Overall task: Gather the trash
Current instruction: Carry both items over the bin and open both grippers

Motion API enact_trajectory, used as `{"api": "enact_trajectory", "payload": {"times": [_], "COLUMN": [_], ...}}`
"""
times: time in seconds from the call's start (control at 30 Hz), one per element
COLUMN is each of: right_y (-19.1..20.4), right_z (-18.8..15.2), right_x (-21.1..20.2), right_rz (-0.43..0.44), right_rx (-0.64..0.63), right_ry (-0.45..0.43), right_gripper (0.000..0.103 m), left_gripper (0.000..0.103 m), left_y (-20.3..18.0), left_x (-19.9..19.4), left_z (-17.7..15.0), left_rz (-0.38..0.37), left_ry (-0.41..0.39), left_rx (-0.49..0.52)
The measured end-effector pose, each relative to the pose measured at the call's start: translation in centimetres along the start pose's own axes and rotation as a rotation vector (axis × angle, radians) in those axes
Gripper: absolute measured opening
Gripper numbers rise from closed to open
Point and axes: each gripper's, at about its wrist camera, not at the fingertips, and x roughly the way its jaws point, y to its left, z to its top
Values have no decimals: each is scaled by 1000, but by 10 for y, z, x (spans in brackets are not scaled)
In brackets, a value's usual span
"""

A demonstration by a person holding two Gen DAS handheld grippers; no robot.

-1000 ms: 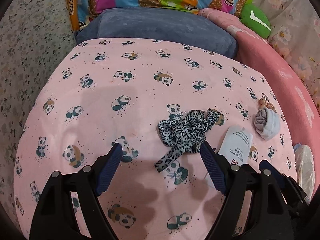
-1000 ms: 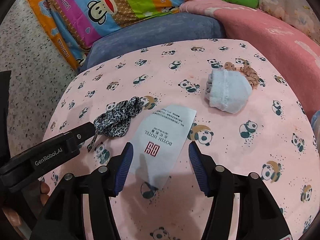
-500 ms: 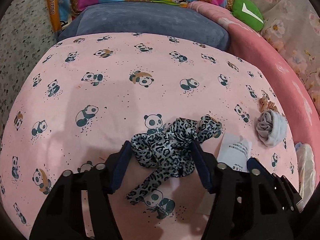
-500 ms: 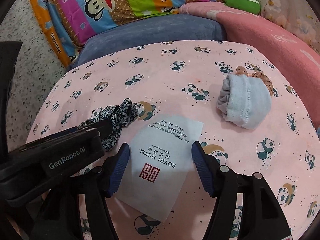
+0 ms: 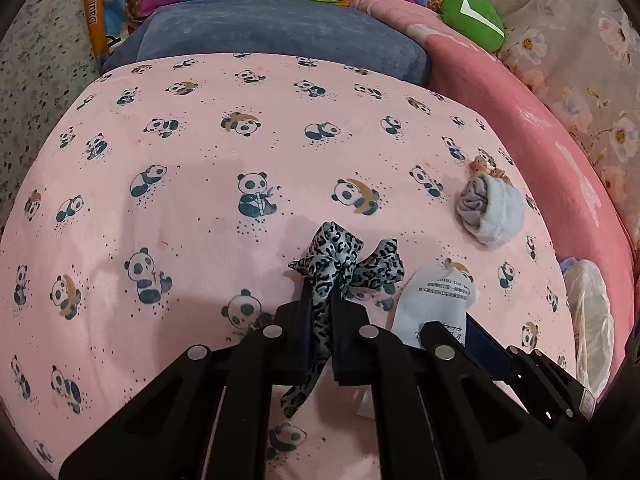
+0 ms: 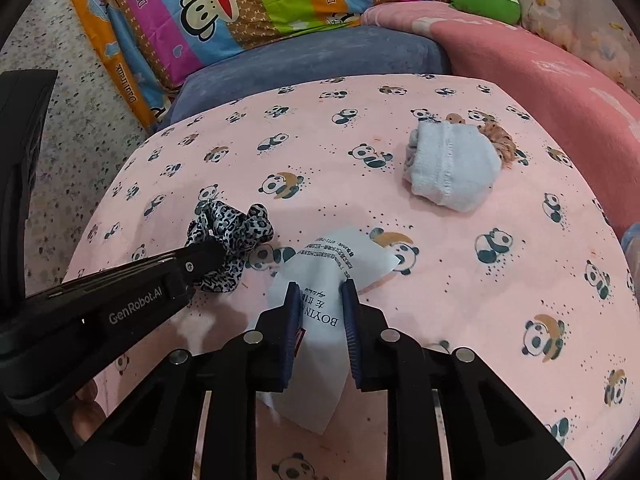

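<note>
Already your left gripper [image 5: 322, 312] was clamped on the leopard-print scrunchie [image 5: 344, 260], soft, light and springy, bunched on the panda sheet [image 5: 200, 160]. Your right gripper [image 6: 320, 300] was closing on the hotel paper slip [image 6: 332, 264], thin, limp and buckling between the pads; they seemed to pinch its middle, where it could crumple rather than slide

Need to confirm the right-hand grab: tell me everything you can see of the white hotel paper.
The white hotel paper is a thin printed sheet with black text and a red logo. It lies on the panda sheet, buckled upward between the closing jaws of the right gripper, whose pads pinch its middle; its far corner curls up.
</note>
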Motion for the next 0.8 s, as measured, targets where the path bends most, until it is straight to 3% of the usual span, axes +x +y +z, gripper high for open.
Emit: {"api": "enact_trajectory", "payload": {"times": [0.33, 0.8], "right_y": [-35, -107], "right_z": [-22, -37], "right_x": [-67, -162], "right_rz": [-11, -55], "right_rx": [49, 147], "right_ry": [-72, -216], "right_gripper": [17, 17], "left_gripper": [6, 6], "left_y": [-49, -150], "left_x": [-41, -81], "left_z": [-23, -50], "left_rz": [-18, -59], "left_ry": [-29, -66], "left_rx": [51, 192]}}
